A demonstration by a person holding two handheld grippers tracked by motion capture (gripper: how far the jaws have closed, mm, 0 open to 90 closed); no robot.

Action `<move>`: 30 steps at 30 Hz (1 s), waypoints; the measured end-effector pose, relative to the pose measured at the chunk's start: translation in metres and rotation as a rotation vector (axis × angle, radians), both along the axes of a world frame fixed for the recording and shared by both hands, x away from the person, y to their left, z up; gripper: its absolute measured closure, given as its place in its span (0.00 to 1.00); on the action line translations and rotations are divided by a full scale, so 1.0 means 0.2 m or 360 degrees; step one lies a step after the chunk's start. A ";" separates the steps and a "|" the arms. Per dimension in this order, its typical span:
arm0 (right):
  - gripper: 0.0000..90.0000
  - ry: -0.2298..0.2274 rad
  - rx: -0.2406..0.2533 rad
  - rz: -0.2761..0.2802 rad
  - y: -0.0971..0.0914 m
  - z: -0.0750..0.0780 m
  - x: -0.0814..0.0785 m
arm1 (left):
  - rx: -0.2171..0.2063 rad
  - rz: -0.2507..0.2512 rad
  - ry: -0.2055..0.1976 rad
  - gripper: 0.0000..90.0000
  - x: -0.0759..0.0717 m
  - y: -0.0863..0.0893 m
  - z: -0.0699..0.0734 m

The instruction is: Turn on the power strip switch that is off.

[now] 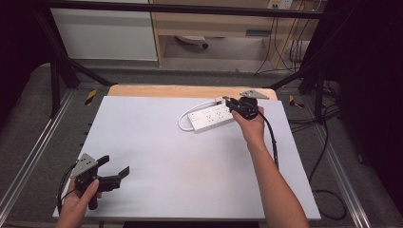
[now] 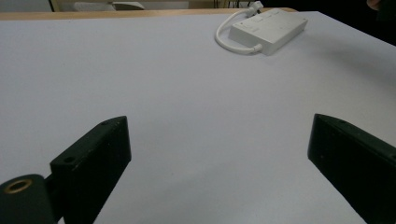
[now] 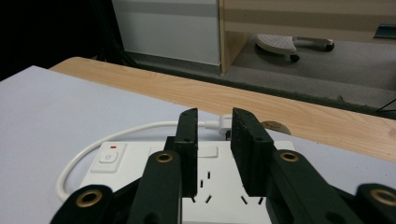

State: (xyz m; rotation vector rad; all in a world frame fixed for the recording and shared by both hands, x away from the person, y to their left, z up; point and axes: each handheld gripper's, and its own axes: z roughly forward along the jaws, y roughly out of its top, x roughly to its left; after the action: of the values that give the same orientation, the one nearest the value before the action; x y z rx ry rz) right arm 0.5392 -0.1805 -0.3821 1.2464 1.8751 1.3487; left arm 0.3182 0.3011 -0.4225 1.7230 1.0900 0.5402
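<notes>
Table (image 1: 166, 156) white-topped, wood far edge; grey floor (image 1: 228, 52) beyond

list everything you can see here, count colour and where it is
flat white plastic power strip: one, white, far right part of the sheet, under the right gripper
looped white cord: one, white, curling off the strip's left end
pale grey sheet: one, covering the table
light wooden tabletop: one, bare strip along the far edge
left gripper: one, black, near left corner, jaws wide apart
right gripper: one, black, over the strip's sockets, jaws narrowly apart with nothing between them
hands: two, one on each gripper
</notes>
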 end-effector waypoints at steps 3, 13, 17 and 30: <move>0.73 0.0003 0.0001 0.0013 -0.01 0.02 -0.02 | 0.0002 -0.0002 0.0000 0.07 0.00 0.00 0.00; 0.52 0.0026 0.0017 0.0007 -0.07 0.08 -0.11 | 0.0003 -0.0004 0.0001 0.07 0.00 0.00 0.00; 0.40 0.0052 0.0027 0.0014 -0.09 0.10 -0.15 | 0.0006 -0.0002 0.0001 0.07 0.00 0.00 0.00; 0.26 0.0075 0.0049 0.0046 -0.16 0.13 -0.27 | 0.0005 0.0002 0.0009 0.07 0.00 0.00 0.00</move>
State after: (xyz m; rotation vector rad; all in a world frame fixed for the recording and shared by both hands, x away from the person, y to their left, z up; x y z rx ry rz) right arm 0.4849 -0.2124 -0.3560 1.2809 1.9184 1.3793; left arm 0.3182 0.3019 -0.4230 1.7274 1.0945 0.5382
